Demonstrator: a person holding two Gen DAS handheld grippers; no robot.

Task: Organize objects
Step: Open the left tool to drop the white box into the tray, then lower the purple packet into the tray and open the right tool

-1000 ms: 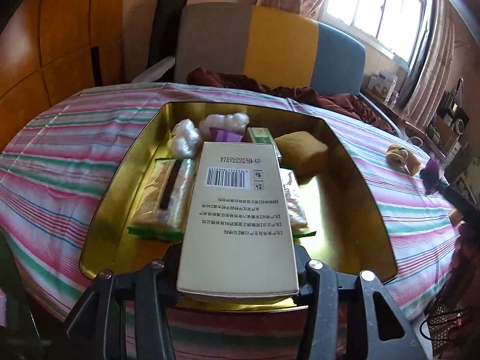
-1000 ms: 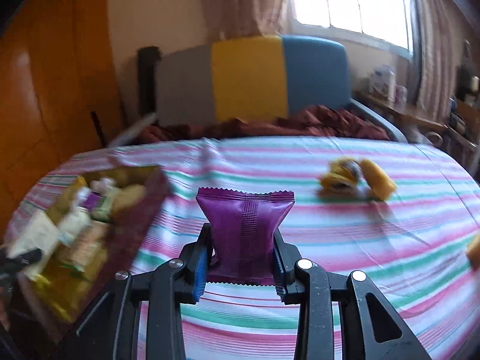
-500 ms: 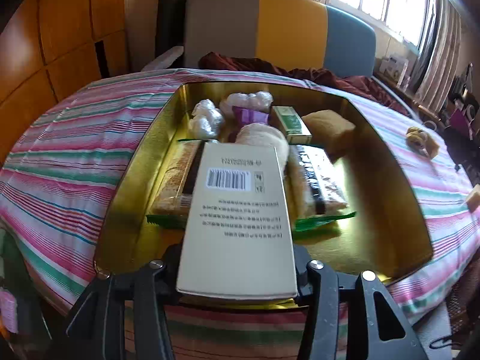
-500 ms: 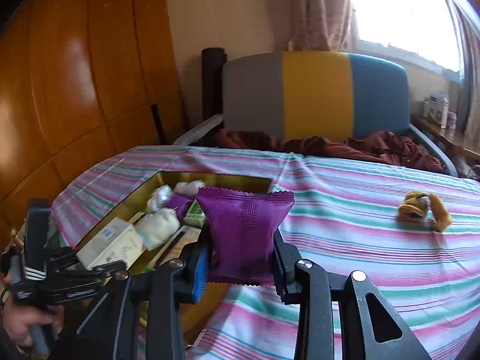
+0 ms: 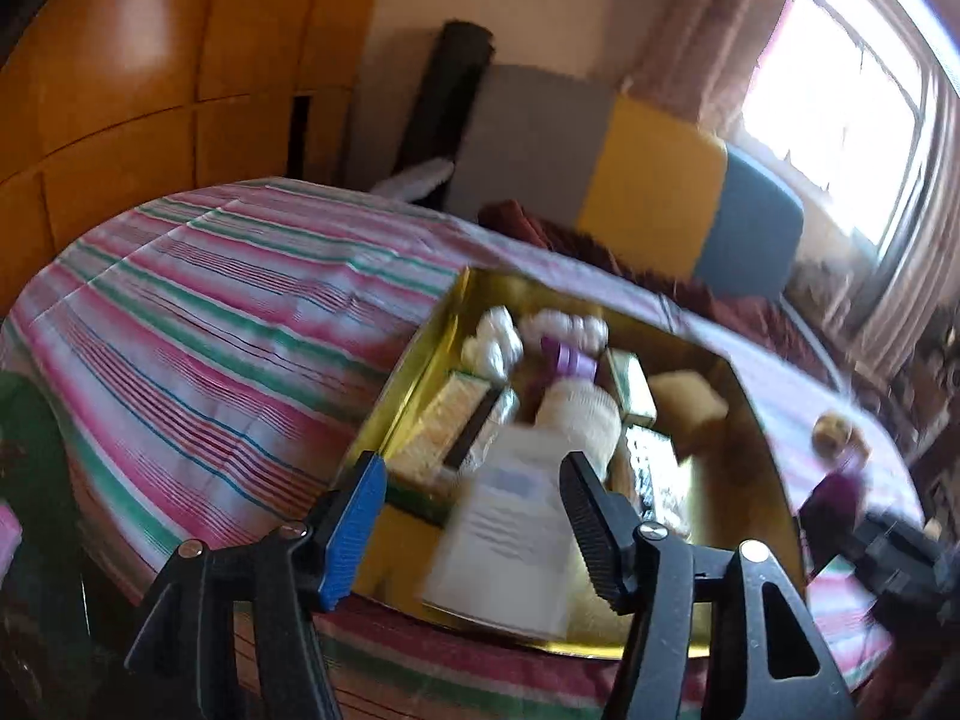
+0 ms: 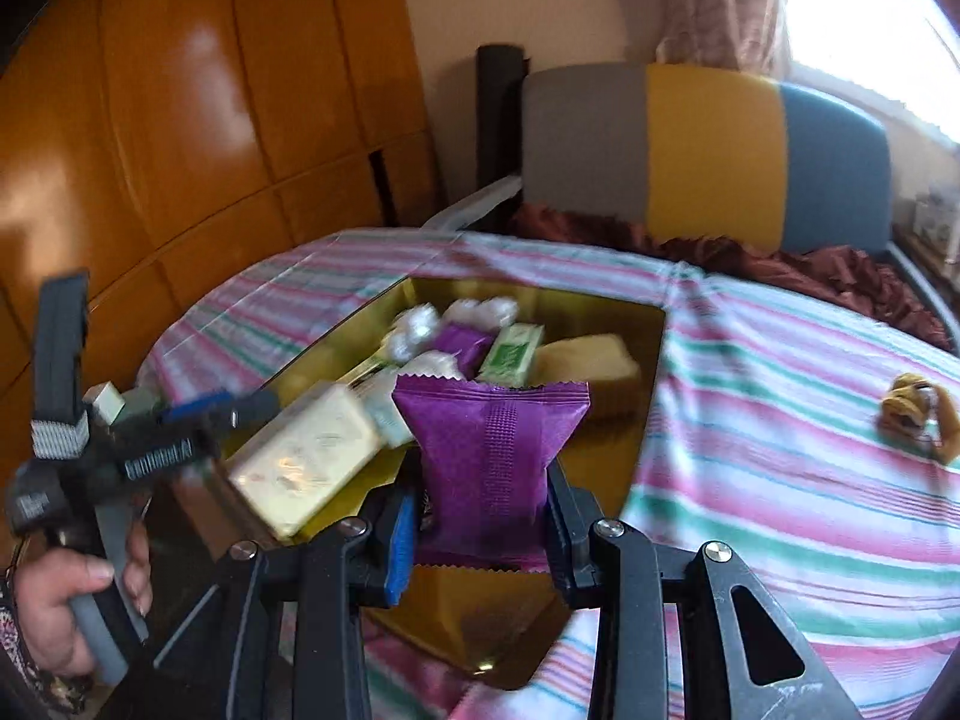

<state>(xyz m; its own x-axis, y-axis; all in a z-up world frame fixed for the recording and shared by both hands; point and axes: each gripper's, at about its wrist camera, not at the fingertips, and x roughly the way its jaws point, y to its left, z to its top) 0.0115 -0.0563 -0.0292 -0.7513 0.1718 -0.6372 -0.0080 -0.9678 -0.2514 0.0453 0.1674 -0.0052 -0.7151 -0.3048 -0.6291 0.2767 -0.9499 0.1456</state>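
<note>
Purple packet (image 6: pixel 489 456): upright, clamped btw right gripper (image 6: pixel 480 531) pads, low over near end of gold tin (image 6: pixel 651 420); also seen small in left view (image 5: pixel 837 495), right of tin.
Right gripper: clenched on purple packet, pads pressing both sides.
Cream box (image 5: pixel 510 546): blurred, printed face up, lying at tin's near edge; free of the pads. In right view (image 6: pixel 306 462), just off left claw's tips.
Left gripper (image 5: pixel 471 531): released, jaws just been opening; box shows btw them but no pad on it. Blue pad (image 5: pixel 354 525) off to box's left.
Hand (image 6: pixel 60 606): wrapped round left gripper's handle, lower left of right view.
Gold tin: on striped tablecloth (image 5: pixel 228 324); holds white wrapped sweets (image 5: pixel 495 342), small purple pack (image 6: pixel 462 345), green carton (image 6: pixel 510 354), tan block (image 6: pixel 591 360), long cracker packs (image 5: pixel 444 426).
Yellow snack (image 6: pixel 915 414): alone on cloth, well apart from tin, to the right.
Background: grey-yellow-blue chair back (image 6: pixel 708 150), wood panels (image 6: pixel 180 120), bright window (image 5: pixel 840 90).
</note>
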